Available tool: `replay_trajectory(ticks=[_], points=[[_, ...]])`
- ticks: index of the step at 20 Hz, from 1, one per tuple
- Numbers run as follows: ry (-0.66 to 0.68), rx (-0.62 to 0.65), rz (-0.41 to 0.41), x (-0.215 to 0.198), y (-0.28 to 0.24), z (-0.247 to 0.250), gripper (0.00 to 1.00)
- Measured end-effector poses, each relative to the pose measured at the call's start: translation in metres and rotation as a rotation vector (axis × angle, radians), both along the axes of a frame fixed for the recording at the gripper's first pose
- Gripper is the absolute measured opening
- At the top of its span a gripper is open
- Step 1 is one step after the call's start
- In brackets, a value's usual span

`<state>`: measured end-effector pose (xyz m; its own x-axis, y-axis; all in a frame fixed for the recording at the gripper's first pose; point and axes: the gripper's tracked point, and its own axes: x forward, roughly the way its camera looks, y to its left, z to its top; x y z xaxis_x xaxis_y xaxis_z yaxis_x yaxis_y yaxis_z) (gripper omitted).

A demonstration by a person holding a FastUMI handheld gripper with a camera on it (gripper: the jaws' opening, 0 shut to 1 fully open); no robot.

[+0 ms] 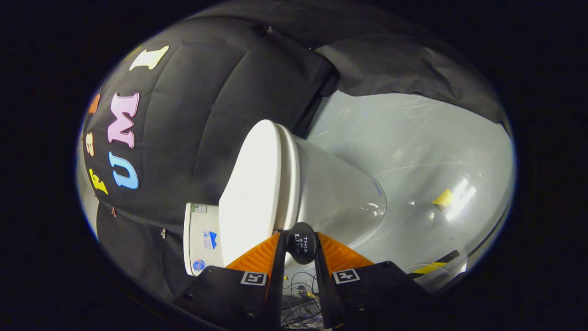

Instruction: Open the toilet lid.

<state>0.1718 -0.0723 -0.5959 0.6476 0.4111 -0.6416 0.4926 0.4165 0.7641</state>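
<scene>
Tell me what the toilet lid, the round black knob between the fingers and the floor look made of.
White toilet lid: smooth, probably hard plastic, with a soft satin sheen. Round black knob, sitting between the fingers of the tool, which close against it: matt black, likely plastic or rubber; hard to tell. Pale grey floor: glossy sheet or coating, scuffed, with bright glare patches.

Knob (302,242) partly hidden between claw (299,250) fingers; contact unclear. Tank (200,239) half covered by lid (255,193). Cables (298,299) below too tangled to make out.
</scene>
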Motion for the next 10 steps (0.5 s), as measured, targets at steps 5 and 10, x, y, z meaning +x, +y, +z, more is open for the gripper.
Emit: replay_trajectory(ticks=[5,10], points=[[-0.030,-0.059,0.013,0.006,0.001,0.007,0.25],[-0.076,-0.108,0.026,0.008,0.000,0.044,0.12]])
